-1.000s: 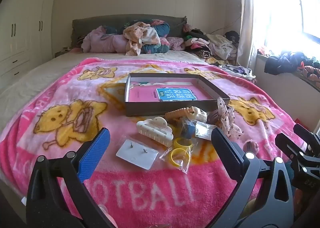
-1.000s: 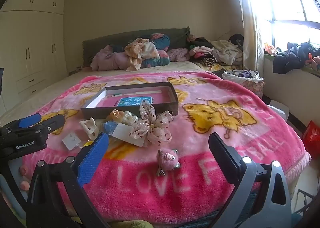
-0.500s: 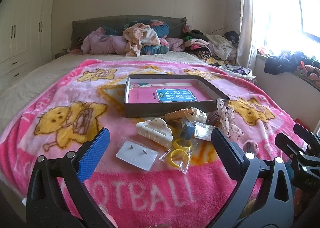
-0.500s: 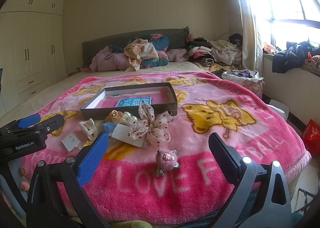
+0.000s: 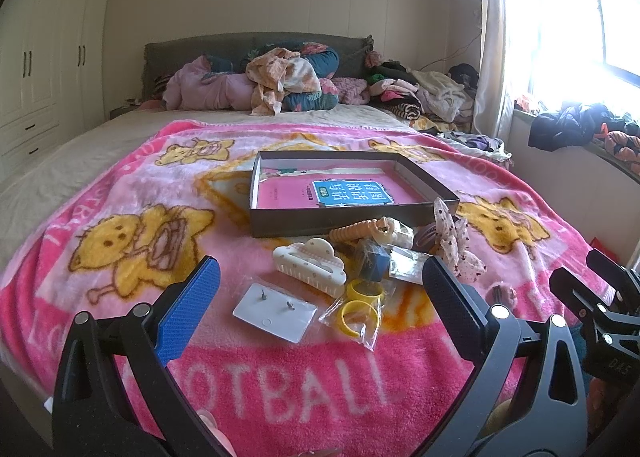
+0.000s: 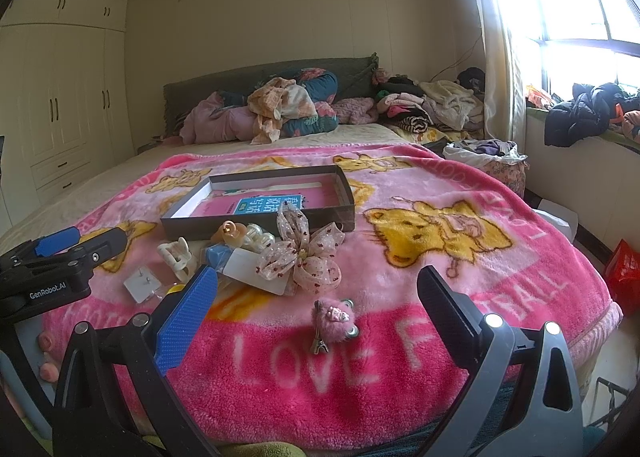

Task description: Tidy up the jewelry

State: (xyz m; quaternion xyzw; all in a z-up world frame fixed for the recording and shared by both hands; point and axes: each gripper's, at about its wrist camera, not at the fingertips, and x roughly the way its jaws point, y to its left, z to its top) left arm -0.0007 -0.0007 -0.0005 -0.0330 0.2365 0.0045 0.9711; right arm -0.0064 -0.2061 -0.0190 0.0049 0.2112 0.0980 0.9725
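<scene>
Both grippers hovering at the near edge of the bed, nothing picked yet. I am holding the left gripper with fingers spread wide and empty, lined up on the earring card and cream claw clip. Right gripper likewise wide open, empty, framing the pink plush clip. Loose pieces are lying just near of the shallow box. Next, I judge: dropping onto one piece, closing, carrying it far into the box. Only the right view is showing the plush clip clearly; only the left is showing the yellow rings plainly.
</scene>
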